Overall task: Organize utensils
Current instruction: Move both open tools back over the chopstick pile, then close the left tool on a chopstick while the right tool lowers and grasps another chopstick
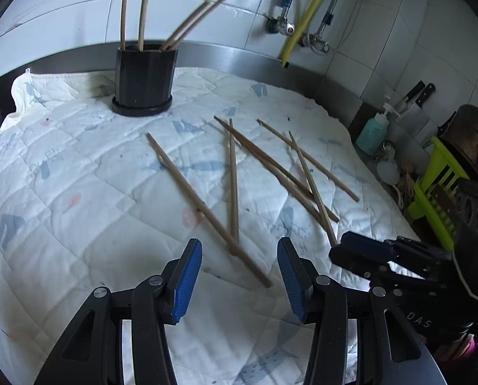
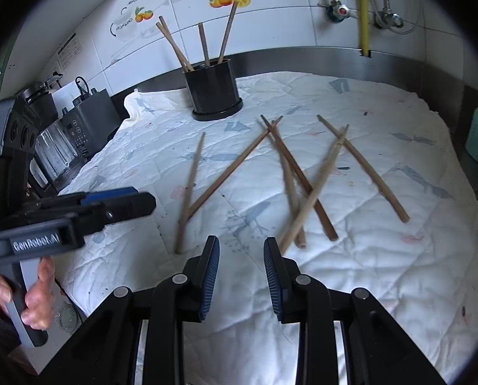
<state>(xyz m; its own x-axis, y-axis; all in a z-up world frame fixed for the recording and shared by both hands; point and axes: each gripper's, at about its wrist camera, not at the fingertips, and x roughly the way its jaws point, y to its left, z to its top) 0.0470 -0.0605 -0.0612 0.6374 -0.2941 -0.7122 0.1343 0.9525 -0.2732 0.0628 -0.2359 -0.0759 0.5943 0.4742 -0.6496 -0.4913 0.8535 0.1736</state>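
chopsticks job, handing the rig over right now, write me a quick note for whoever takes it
Left gripper: open, empty, over the near end of the leftmost loose brown wooden chopstick.
Right gripper: open, empty, just short of the near ends of the crossed chopsticks.
Black ribbed plastic holder stands at the back of the white quilted cloth.
Done: four chopsticks already stand in the holder.
Left: six chopsticks lie loose on the cloth, several crossing each other; each goes into the holder.
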